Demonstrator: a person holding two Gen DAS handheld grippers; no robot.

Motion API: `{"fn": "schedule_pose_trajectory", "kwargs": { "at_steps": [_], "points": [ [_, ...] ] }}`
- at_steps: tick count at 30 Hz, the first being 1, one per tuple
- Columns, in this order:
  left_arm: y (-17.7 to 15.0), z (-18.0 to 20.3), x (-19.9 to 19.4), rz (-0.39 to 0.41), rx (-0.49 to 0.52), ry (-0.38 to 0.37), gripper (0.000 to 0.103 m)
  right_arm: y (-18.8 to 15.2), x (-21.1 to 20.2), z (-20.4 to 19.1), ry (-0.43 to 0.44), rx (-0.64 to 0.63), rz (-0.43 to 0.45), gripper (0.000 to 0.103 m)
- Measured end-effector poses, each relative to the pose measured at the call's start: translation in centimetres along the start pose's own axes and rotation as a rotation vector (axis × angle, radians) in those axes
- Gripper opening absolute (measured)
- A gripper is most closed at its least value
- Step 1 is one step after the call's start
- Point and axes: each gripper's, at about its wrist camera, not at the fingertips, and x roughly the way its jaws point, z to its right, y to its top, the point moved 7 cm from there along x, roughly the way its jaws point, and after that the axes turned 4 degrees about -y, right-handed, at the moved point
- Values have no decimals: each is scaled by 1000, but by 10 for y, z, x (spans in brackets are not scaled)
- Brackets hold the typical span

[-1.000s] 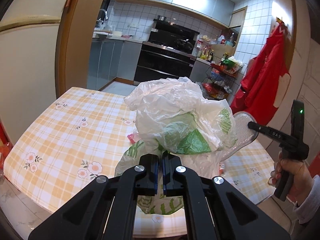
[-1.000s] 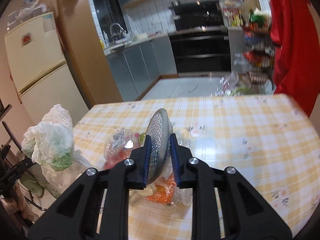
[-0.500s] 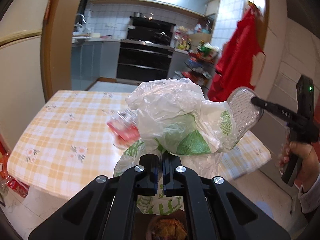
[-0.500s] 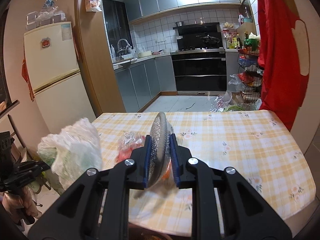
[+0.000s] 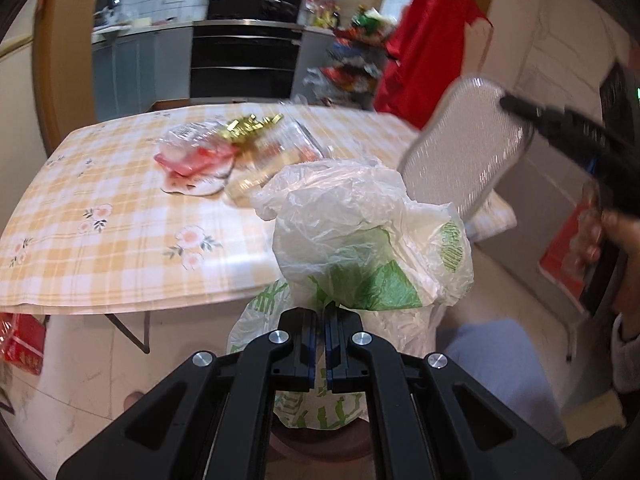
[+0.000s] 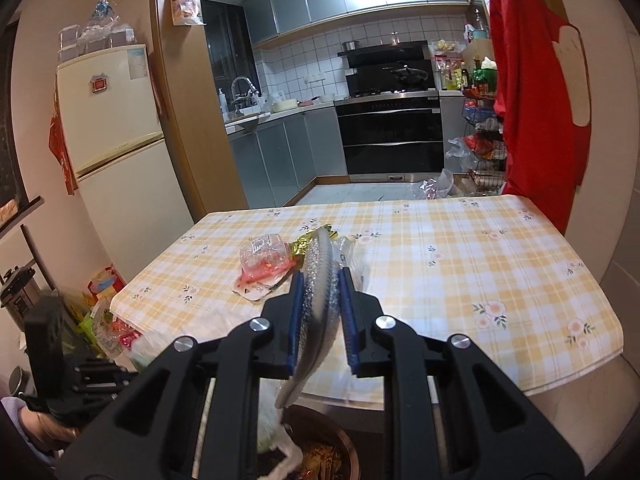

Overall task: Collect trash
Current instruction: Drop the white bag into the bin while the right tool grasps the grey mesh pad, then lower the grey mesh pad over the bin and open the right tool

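My left gripper [image 5: 319, 344] is shut on a crumpled white and green plastic bag [image 5: 368, 240], held off the table's near edge above a round trash bin [image 5: 320, 446]. My right gripper [image 6: 320, 320] is shut on a clear textured plastic tray [image 6: 316, 288], also seen from the left wrist view [image 5: 466, 156], held over the bin [image 6: 316, 452]. A pile of trash lies on the checked table: a red and clear wrapper [image 5: 196, 158], gold foil [image 5: 252, 124] and a clear package [image 6: 264, 256].
The yellow checked tablecloth covers the table [image 6: 480, 264]. A fridge [image 6: 116, 140] stands left, kitchen cabinets and an oven [image 6: 388, 136] behind. A red apron [image 6: 536, 92] hangs right. Red packets [image 5: 20, 344] lie on the floor at left.
Both grippers have pulled back from the table and now hang beyond its near edge over the bin. The bag and tray stay gripped. The trash pile on the table is now uncovered.
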Motion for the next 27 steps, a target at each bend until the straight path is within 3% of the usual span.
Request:
{"fn": "schedule_pose_trajectory", "kwargs": {
  "at_steps": [4,6,8,10,13,17,27],
  "points": [
    [-13,6,13,-53,19,-28,8,-2,-3,1,3,6,0,21],
    [-17,7,17,-73,23,-44,20,-3,-4,-1,5,1,-3,21],
    [-19,8,17,-73,17,-67,57,-3,-4,-3,5,-4,-7,21],
    [-17,9,14,-53,20,-68,66,-3,-4,-5,7,-5,-11,21],
    [-13,8,11,-41,17,-60,72,-5,-3,-8,13,-7,-22,21],
    [-3,-2,-2,11,-14,-28,88,-8,0,-17,25,-20,-41,21],
    [21,-40,-36,113,-102,77,96,-43,22,-46,63,-94,-183,21]
  ]
}}
